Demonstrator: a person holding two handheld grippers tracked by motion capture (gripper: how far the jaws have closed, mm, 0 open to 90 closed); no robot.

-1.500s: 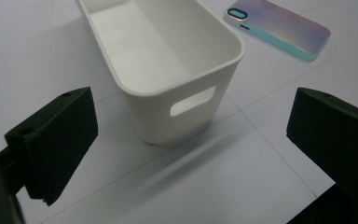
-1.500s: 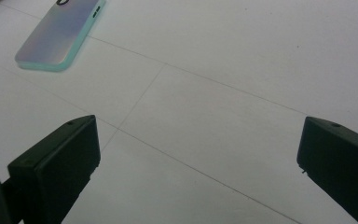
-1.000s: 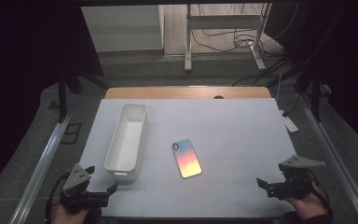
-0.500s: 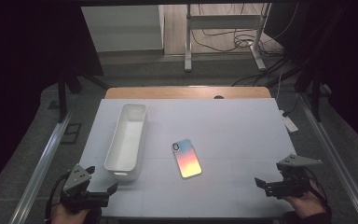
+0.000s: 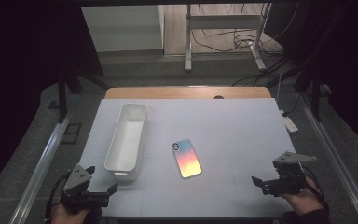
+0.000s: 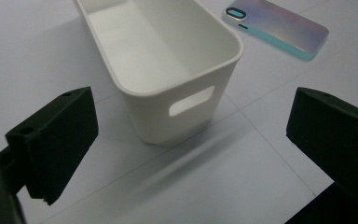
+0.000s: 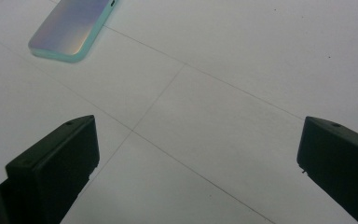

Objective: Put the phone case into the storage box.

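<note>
Here the table (image 5: pixel 242 126) carries two things on its pale sheet: a white bin (image 5: pixel 127 140) and a phone (image 5: pixel 187 158). The bin is long and narrow, lying left of centre with its length running from near to far, and it is empty. Its near end has a slot handle, which the left gripper view shows plainly (image 6: pixel 168 65). The phone lies face down just right of the bin, apart from it, near the middle of the table; its back shades from blue at the far end to orange at the near end, and the camera ring sits at the far left corner. In the left gripper view the phone (image 6: pixel 279 25) shows beyond the bin's right wall.

The left gripper (image 5: pixel 98 195) sits at the near left corner, held in a hand (image 5: pixel 67 214), its jaws spread wide and holding nothing, pointing toward the bin's near end. The right gripper (image 5: pixel 272 183) sits at the near right edge, in the other hand (image 5: pixel 303 200), jaws likewise wide apart and empty, pointing left over bare sheet. In the right gripper view the phone (image 7: pixel 70 28) lies well ahead, toward the upper left.
</note>
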